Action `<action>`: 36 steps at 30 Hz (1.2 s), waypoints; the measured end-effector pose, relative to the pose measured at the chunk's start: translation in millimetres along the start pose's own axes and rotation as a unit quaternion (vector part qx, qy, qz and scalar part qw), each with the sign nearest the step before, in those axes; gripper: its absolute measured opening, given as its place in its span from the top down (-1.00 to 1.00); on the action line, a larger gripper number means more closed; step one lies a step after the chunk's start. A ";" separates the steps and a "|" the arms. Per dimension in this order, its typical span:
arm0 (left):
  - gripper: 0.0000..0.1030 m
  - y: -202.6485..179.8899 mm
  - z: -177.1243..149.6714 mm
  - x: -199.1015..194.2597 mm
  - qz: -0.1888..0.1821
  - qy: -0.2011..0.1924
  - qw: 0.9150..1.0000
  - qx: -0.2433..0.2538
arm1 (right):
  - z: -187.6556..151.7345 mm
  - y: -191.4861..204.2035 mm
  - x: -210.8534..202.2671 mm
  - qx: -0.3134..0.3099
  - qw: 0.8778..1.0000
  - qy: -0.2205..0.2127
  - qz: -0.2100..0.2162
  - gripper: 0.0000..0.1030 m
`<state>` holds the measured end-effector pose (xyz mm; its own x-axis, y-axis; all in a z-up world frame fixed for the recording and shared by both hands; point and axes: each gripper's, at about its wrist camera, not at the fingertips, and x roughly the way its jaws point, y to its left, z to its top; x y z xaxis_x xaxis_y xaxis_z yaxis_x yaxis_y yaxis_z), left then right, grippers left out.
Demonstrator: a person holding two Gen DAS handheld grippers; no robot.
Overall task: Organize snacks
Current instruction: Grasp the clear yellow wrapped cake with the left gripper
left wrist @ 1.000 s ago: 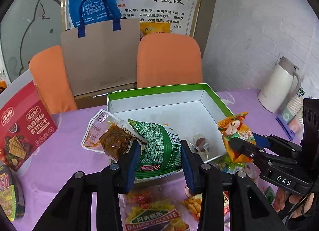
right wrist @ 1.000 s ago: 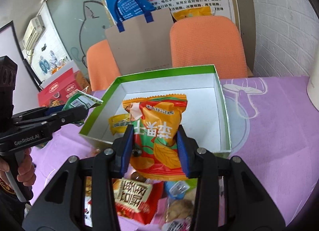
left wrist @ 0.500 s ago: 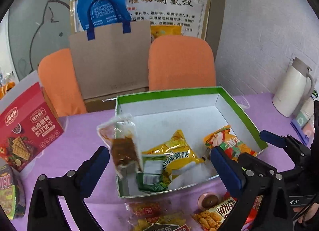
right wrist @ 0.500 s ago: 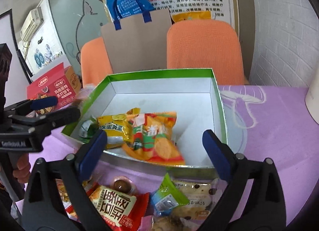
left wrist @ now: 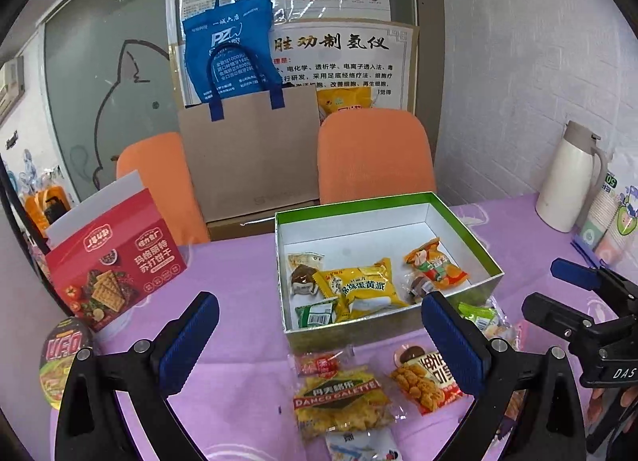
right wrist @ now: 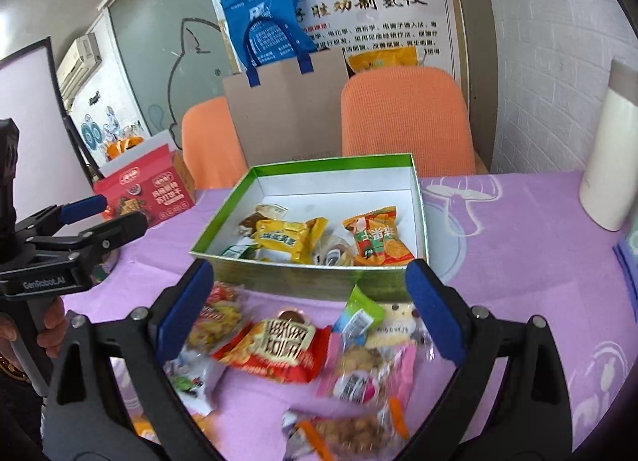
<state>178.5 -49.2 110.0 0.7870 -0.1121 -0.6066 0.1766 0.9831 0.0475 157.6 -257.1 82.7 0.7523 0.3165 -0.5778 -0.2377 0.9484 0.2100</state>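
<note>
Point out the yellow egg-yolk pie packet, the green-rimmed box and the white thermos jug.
yellow egg-yolk pie packet (left wrist: 361, 287): left wrist view, middle of its printed face.
green-rimmed box (right wrist: 319, 278): right wrist view, its near outer wall.
white thermos jug (left wrist: 568, 186): left wrist view, its body.

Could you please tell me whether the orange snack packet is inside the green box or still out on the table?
Inside. The orange snack packet lies on the white floor of the green box, beside the yellow packet.
</note>
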 end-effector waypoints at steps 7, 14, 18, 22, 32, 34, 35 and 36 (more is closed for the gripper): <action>-1.00 4.9 -49.1 -62.3 -0.012 -0.002 1.000 -0.007 | -38.3 16.6 -68.6 0.005 0.999 -0.028 0.031 -0.92; -1.00 15.3 -114.6 -79.4 -0.043 0.023 0.998 -0.045 | -101.9 8.7 -89.8 0.051 0.997 -0.026 0.042 -0.92; -1.00 12.1 -154.7 -75.4 -0.065 0.054 0.996 -0.040 | -142.8 -3.7 -82.2 0.085 0.996 0.006 0.032 -0.92; -1.00 8.2 -180.6 -75.3 -0.086 0.075 0.993 -0.028 | -167.4 -13.1 -72.9 0.099 0.994 0.040 0.010 -0.80; -0.85 -11.7 -186.9 -67.4 -0.149 0.081 0.985 0.007 | -164.4 2.8 -69.5 0.068 0.997 0.039 0.015 -0.60; -0.82 -17.3 -184.5 -57.7 -0.149 0.085 0.985 0.017 | -165.0 7.2 -67.5 0.063 0.997 0.043 0.019 -0.56; -0.77 -20.0 -183.8 -51.6 -0.148 0.091 0.985 0.021 | -164.7 8.3 -66.8 0.062 0.997 0.043 0.019 -0.54; -0.66 -22.8 -183.9 -44.9 -0.148 0.098 0.984 0.024 | -163.5 8.7 -65.8 0.062 0.997 0.042 0.017 -0.47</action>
<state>30.4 -39.9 -9.8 0.5683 -0.3586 -0.7406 0.4128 0.9028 -0.1203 5.7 -266.3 -6.4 0.6893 0.3532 -0.6325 -0.1793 0.9291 0.3234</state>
